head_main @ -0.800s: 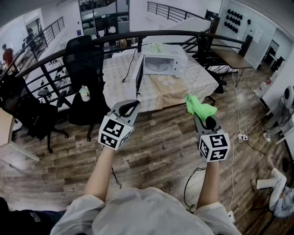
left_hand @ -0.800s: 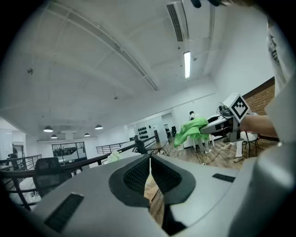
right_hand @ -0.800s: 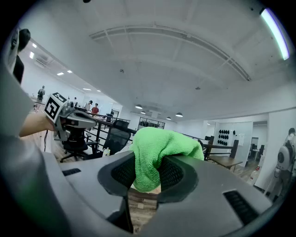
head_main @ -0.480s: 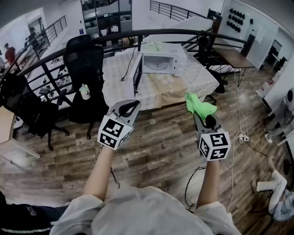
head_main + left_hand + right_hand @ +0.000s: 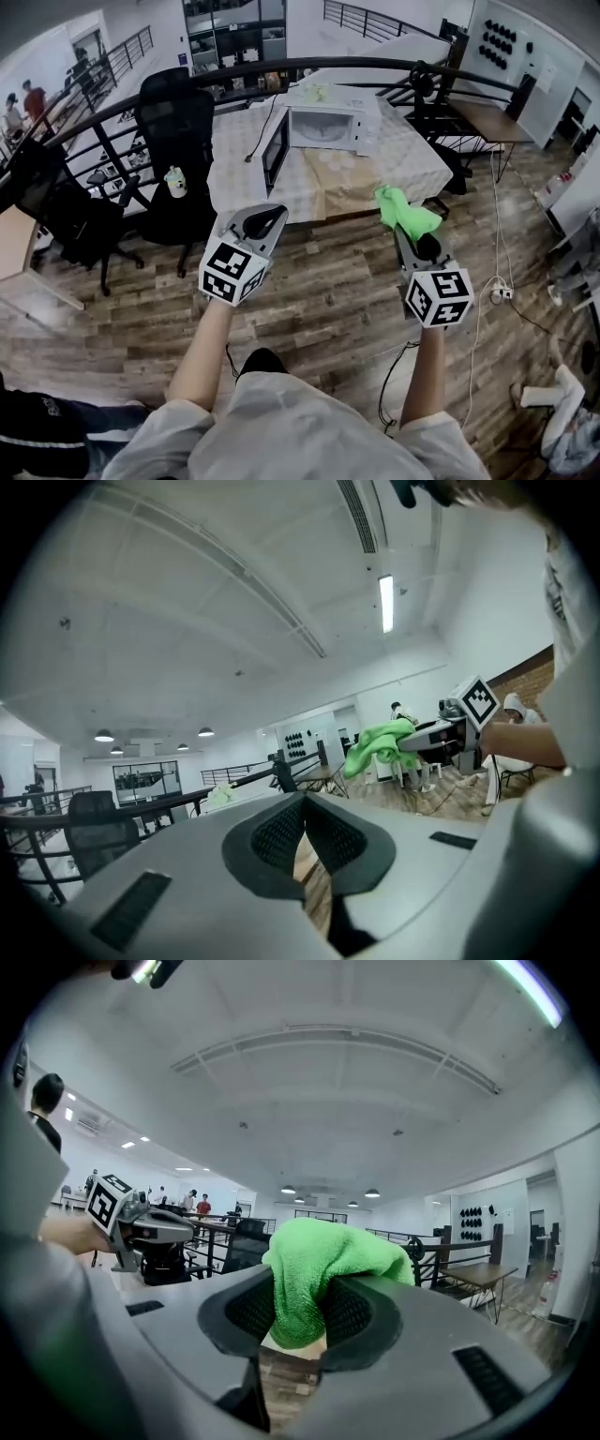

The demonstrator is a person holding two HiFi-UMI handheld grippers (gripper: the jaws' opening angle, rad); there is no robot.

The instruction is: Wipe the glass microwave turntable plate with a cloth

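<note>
In the head view a white microwave (image 5: pixel 330 127) stands on a table under a pale cloth (image 5: pixel 412 155), its door (image 5: pixel 275 150) swung open to the left. I cannot make out the glass plate inside. My right gripper (image 5: pixel 399 228) is held above the wooden floor, short of the table, and is shut on a bright green cloth (image 5: pixel 405 214). In the right gripper view the green cloth (image 5: pixel 319 1260) bulges from between the jaws of the right gripper (image 5: pixel 298 1312). My left gripper (image 5: pixel 267 217) hangs level with it, shut on nothing; the left gripper (image 5: pixel 305 803) shows its pads meeting.
Black office chairs (image 5: pixel 173 122) stand left of the table, one with a white bottle (image 5: pixel 174 180) on it. A curved black railing (image 5: pixel 112 141) runs behind. White cables (image 5: pixel 487 300) trail over the floor at the right. A wooden desk (image 5: pixel 19 272) sits at the far left.
The view has shifted a little towards the table and a dark shoe now shows below. Both grippers keep the same pose, the cloth still held.
</note>
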